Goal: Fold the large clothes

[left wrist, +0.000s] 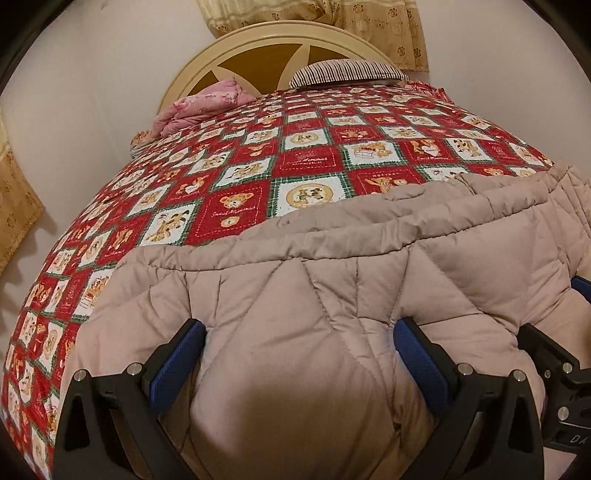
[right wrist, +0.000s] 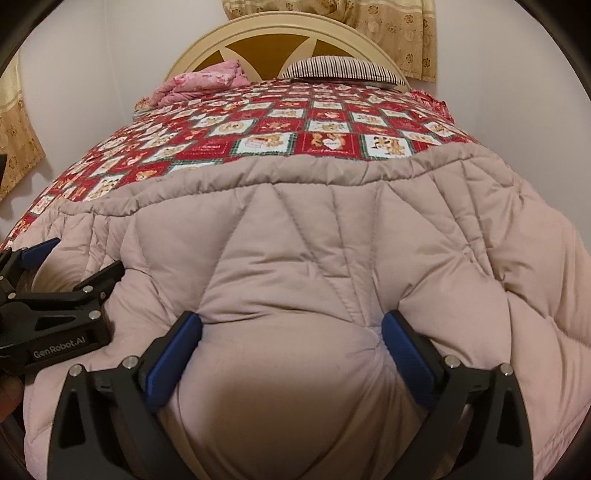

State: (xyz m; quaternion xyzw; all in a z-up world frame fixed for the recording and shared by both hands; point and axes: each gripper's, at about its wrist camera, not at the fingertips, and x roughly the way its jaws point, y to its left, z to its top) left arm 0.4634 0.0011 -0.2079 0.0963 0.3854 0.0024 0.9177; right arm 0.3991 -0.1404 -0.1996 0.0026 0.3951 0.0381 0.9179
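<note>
The left gripper (left wrist: 299, 332) has its blue-padded fingers (left wrist: 177, 362) spread wide, each pad pressed into a bulge of the beige quilted coat (left wrist: 332, 258) that swells up between them — the jaws straddle the padding, but I cannot tell whether they are truly clamping it or only resting against it. The right gripper (right wrist: 291, 328) stands the same way just beside it, blue pads (right wrist: 406, 354) apart with a fat roll of the same coat puffed up in the gap. In the right wrist view the left gripper (right wrist: 55, 266) shows at the left edge, lying on the coat, its black body marked "GenRobot.AI".

The coat lies spread across the near end of the bed, its ribbed hem band (right wrist: 258, 177) running crosswise at the far edge of the garment. Beyond it stretches the red patchwork bedspread (left wrist: 258, 158) printed with teddy bears in squares. At the far end sit a crumpled pink cloth (left wrist: 207, 103) on the left and a striped pillow (left wrist: 347, 72) on the right — both against the rounded cream headboard (left wrist: 258, 44). Gold patterned curtains (right wrist: 399, 33) hang behind.
</note>
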